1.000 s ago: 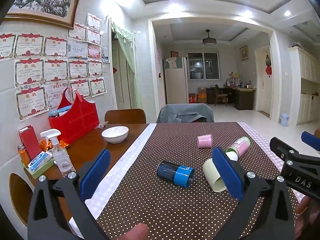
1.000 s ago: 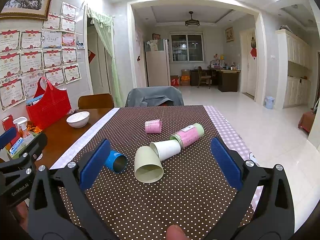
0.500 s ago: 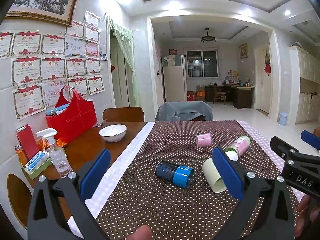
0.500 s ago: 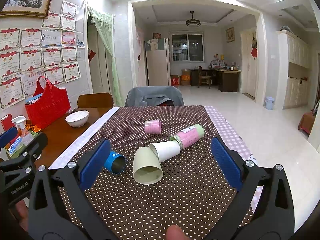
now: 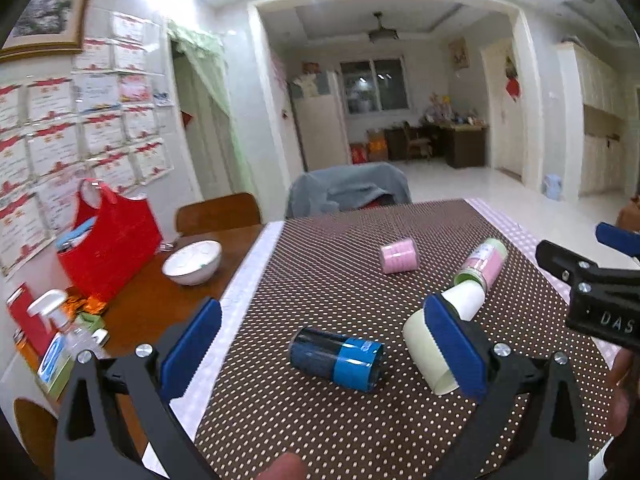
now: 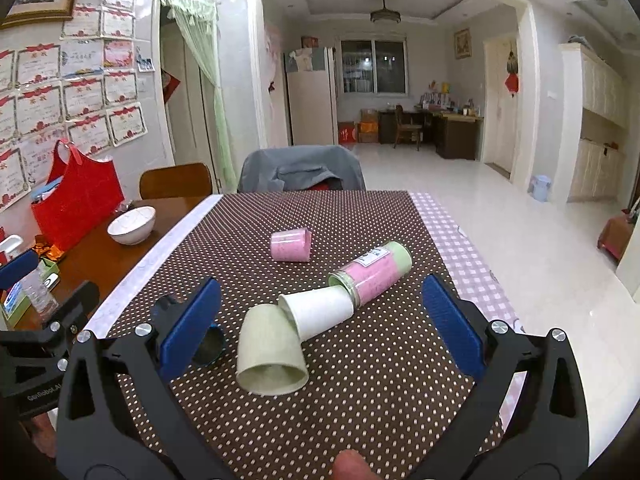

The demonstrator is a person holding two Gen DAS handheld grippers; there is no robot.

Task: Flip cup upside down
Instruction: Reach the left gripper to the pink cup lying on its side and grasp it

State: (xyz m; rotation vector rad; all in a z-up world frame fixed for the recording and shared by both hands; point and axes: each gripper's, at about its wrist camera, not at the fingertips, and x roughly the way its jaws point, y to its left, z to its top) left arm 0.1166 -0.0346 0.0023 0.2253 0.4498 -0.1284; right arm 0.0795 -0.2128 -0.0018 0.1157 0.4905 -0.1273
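Note:
Several cups lie on their sides on the brown dotted tablecloth (image 6: 360, 400). A dark cup with a blue band (image 5: 336, 354) lies straight ahead of my left gripper (image 5: 322, 340), which is open and empty above the cloth. A pale green cup (image 6: 272, 354), a white cup (image 6: 320, 312), a pink and green cup (image 6: 372, 272) and a small pink cup (image 6: 291, 245) lie ahead of my right gripper (image 6: 320, 320), also open and empty. The blue-banded cup (image 6: 210, 346) is partly hidden behind the right gripper's left finger.
A white bowl (image 5: 192, 262), a red bag (image 5: 106, 242), a spray bottle (image 5: 60, 320) and small boxes stand on the bare wooden table at the left. A chair with a grey cover (image 6: 300, 170) stands at the far end. The table's right edge drops to the tiled floor.
Both grippers have moved slightly forward and lower toward the cups; the left view has tilted. The cups have not moved. Both grippers stay open.

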